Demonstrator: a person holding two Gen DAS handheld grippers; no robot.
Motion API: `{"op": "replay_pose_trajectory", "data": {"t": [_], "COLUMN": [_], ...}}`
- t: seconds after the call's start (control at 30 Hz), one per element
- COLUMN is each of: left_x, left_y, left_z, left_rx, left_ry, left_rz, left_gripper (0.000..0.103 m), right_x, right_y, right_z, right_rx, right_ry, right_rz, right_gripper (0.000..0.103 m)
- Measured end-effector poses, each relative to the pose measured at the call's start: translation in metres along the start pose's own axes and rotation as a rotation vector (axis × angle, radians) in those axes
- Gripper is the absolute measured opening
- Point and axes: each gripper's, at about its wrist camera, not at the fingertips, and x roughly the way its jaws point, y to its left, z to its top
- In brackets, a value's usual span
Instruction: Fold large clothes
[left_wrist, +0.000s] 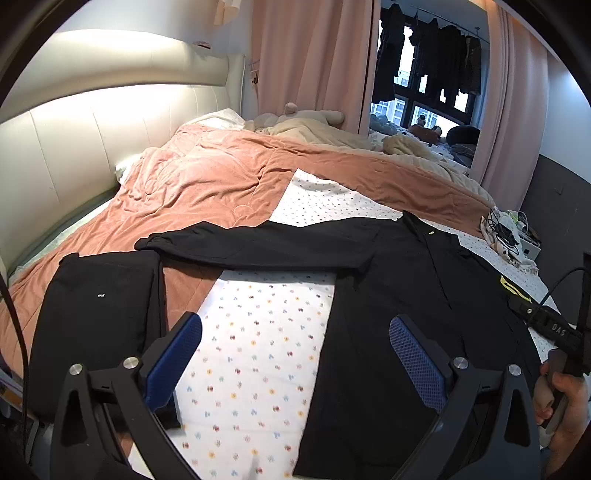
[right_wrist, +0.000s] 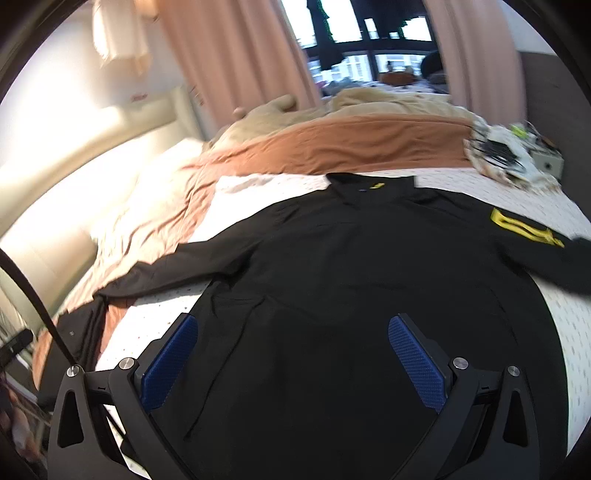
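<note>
Both our left tongs (left_wrist: 295, 354) and right tongs (right_wrist: 293, 354) gape wide, empty, above the black long-sleeved jacket (right_wrist: 351, 266) spread flat on the bed's dotted white sheet (left_wrist: 251, 354).

Jacket (left_wrist: 399, 295) spread on sheet (left_wrist: 255, 332), folded garment (left_wrist: 96, 314) left, quilt (left_wrist: 207, 177) behind.

Bed (left_wrist: 258, 354) w/ dotted white sheet: black long-sleeve shirt (left_wrist: 406, 295) spread flat on it, folded black garment (left_wrist: 99, 314) to its left, pink quilt (left_wrist: 207, 184) behind, cable clutter (left_wrist: 509, 236) at far right edge.
</note>
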Motion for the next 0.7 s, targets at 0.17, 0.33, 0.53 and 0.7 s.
{"op": "replay_pose_trajectory", "data": {"t": [0.17, 0.33, 0.53, 0.7], "left_x": [0.034, 0.084, 0.138, 0.183], "left_y": [0.022, 0.051, 0.085, 0.112], "left_z": [0.022, 0.042, 0.056, 0.062], "left_rx": [-0.045, -0.129, -0.220, -0.291], "left_ry": [0.023, 0.070, 0.127, 0.182], "left_rz": [0.002, 0.004, 0.031, 0.059], "left_gripper": [0.103, 0.103, 0.099, 0.091], "right_x": [0.046, 0.094, 0.151, 0.201], "right_y": [0.010, 0.018, 0.029, 0.039], "right_z": [0.020, 0.040, 0.050, 0.059], "right_rx": [-0.021, -0.006, 0.009, -0.002], "right_ry": [0.024, 0.047, 0.097, 0.149], "right_rz": [0.020, 0.014, 0.004, -0.001], "right_gripper": [0.103, 0.103, 0.092, 0.085]}}
